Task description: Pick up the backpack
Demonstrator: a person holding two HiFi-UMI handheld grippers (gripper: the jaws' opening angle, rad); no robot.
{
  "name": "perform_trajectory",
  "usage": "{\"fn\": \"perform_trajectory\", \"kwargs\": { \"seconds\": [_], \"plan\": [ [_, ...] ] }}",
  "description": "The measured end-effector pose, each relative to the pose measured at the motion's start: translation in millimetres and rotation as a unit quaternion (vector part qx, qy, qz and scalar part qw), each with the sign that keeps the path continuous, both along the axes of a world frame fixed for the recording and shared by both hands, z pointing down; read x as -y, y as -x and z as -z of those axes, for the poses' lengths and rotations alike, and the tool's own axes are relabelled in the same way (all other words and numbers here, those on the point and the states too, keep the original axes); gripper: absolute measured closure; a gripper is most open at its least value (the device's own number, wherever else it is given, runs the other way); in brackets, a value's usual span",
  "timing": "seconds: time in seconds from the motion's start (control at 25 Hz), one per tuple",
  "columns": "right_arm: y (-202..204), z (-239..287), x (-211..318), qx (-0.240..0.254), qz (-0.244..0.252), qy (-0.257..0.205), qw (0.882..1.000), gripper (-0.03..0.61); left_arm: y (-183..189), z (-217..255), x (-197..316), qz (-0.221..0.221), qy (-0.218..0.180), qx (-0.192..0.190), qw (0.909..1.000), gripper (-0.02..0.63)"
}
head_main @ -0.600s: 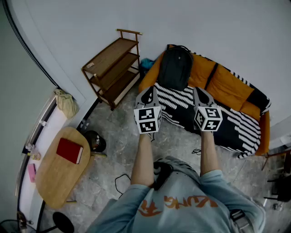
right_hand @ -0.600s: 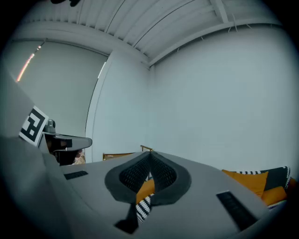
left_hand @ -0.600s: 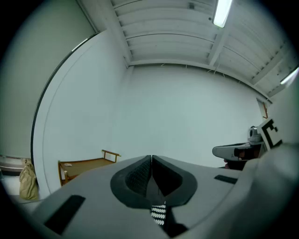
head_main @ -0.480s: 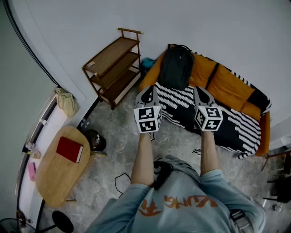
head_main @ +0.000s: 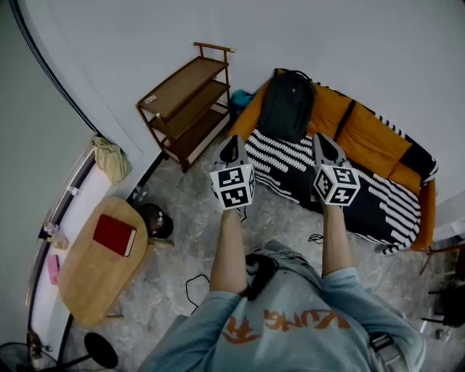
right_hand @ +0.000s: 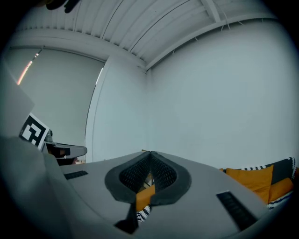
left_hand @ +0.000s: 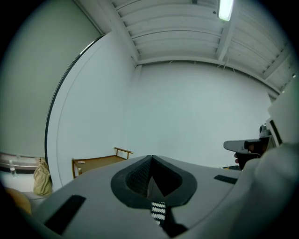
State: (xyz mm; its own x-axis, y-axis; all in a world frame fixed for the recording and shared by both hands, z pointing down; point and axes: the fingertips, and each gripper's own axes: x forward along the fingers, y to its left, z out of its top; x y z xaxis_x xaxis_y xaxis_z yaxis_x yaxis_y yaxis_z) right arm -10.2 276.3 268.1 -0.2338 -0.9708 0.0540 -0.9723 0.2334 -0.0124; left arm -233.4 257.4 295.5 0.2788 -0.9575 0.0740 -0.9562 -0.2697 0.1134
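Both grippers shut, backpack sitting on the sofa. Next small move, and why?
Probably step closer, carrying the right gripper toward the backpack: it leans upright on the sofa beyond both tips, and the left gripper and right are shut, empty.

The room is evenly lit, cool and soft, bright enough throughout. In the left gripper view a ceiling tube [left_hand: 225, 8] at 1 o'clock burns out to white glare, and the light falls from above. Shadows are faint, with a soft one beneath the shelf [head_main: 187, 102] at 11 o'clock in the head view. That view is sharp, though its wall lines bow. Both gripper views are fisheyed and black at the corners, and the left gripper [left_hand: 152, 158] and right gripper [right_hand: 150, 154] blur close to the lens.
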Motion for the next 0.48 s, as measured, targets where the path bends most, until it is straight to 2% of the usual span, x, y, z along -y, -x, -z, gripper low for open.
{"fn": "perform_trajectory", "kwargs": {
  "seconds": [0.32,0.48],
  "plan": [
    [-7,-8,-4,0.031,-0.006,0.010,0.999,0.581,1,-2,-3,-0.001,-0.001,0.005,1.0000,0.595],
    [-4,-12,-9,0.047,0.007,0.010,0.999,0.581,2,-3,-6,0.013,-0.003,0.025,0.9996,0.594]
  ]
}}
